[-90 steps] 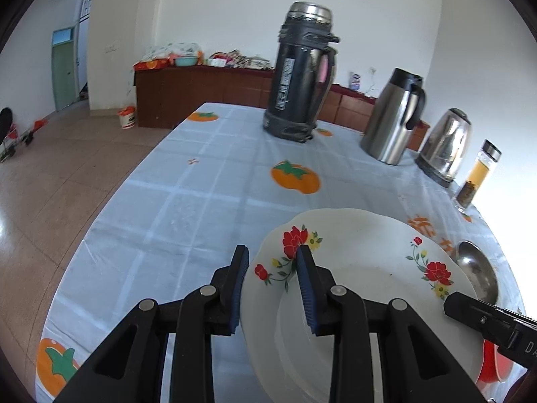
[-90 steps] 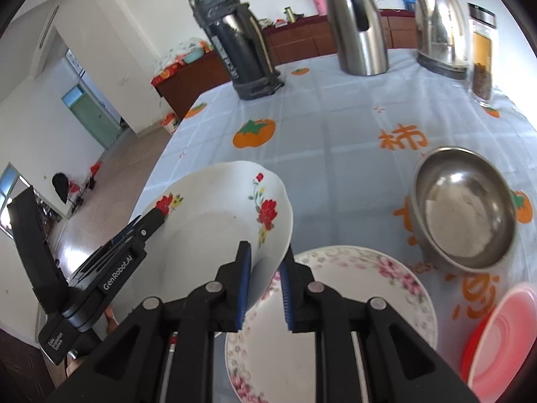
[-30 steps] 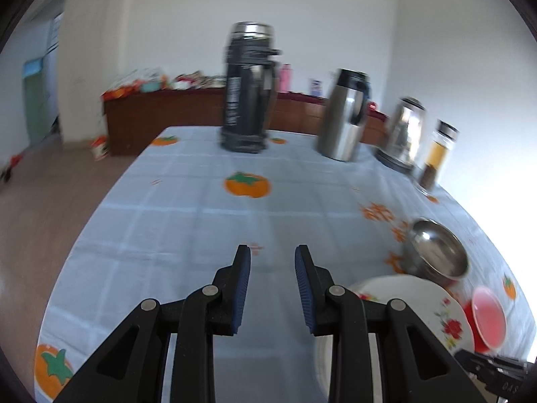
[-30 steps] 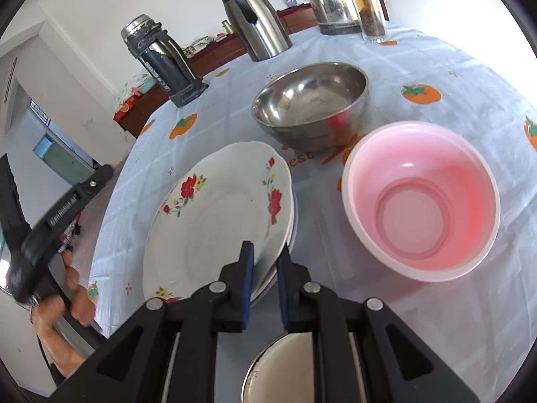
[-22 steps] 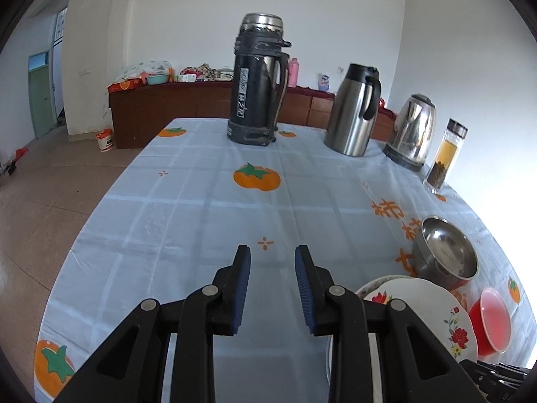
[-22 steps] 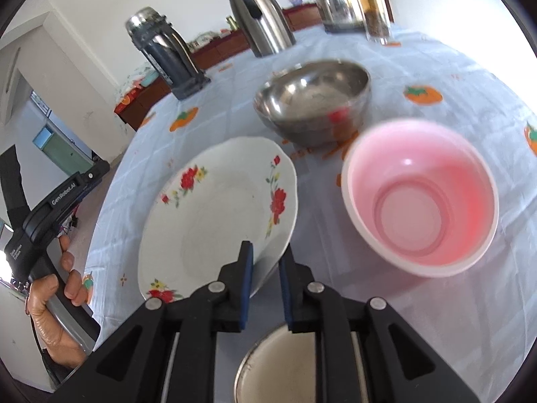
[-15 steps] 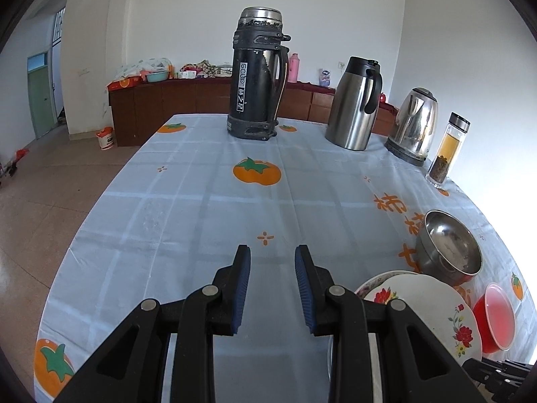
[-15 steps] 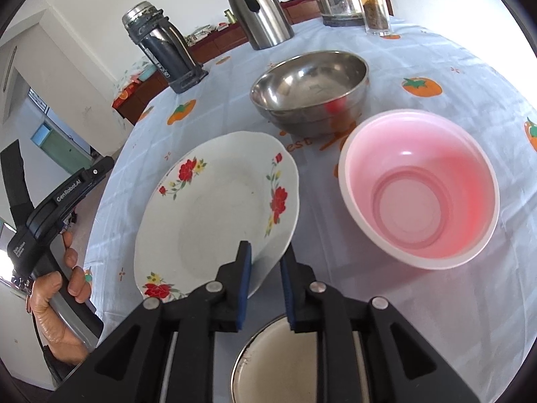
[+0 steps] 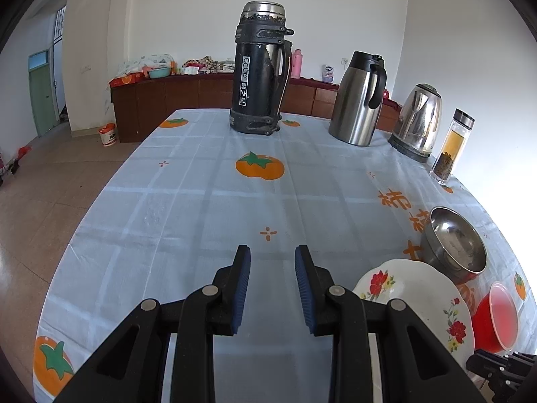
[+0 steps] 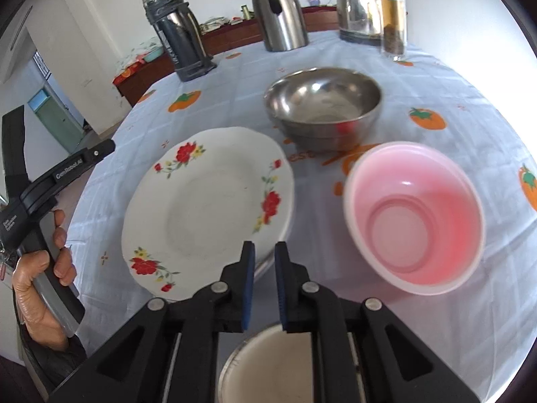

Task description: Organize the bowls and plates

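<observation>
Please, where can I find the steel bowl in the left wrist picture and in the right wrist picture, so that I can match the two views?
Left wrist view: the steel bowl sits near the right edge, beyond the flowered plate.
Right wrist view: the steel bowl is above centre, behind the flowered plate and the pink bowl.
Shared landmark: the black thermos stands at the table's far end in both.

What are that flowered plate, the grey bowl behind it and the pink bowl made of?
The flowered plate looks like glazed ceramic: glossy white with printed red flowers and a scalloped rim. The grey bowl seems to be stainless steel, since it mirrors the pink beside it. The pink bowl is probably plastic, as light glows through its wall.
</observation>
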Demonstrator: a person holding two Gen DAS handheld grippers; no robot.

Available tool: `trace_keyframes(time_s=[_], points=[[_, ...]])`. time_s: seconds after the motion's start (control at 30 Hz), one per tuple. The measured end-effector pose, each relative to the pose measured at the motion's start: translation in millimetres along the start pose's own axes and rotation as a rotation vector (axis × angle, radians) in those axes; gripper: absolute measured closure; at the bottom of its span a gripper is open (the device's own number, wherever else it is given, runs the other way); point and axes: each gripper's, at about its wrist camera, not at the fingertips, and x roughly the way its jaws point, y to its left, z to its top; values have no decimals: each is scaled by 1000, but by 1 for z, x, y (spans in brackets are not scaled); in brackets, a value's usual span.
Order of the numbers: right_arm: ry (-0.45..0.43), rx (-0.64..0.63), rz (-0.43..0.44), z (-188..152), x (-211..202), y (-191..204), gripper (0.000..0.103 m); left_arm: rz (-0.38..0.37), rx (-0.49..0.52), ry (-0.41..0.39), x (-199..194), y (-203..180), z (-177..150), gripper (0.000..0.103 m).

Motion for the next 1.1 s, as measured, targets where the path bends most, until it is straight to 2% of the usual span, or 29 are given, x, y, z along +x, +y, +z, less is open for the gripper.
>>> trace_keyframes(time_s=[0.23,0.57,0.67,0.93,1.1], points=[[-17,-6,-25,8,6,-4,90,-4,19,10,4,-5,-2,73],[-46,7,2,17,12,-13,89,-4,28,13,6,-7,-3,73],[-80,47,60,19,0,-19,89,-2,32,9,6,-7,-3,73],[-217,42,60,22,-51,-34,88,7,44,11,11,-10,-6,73],[-243,62,34,15,-64,-54,88,2,53,-4,12,-13,-8,73]])
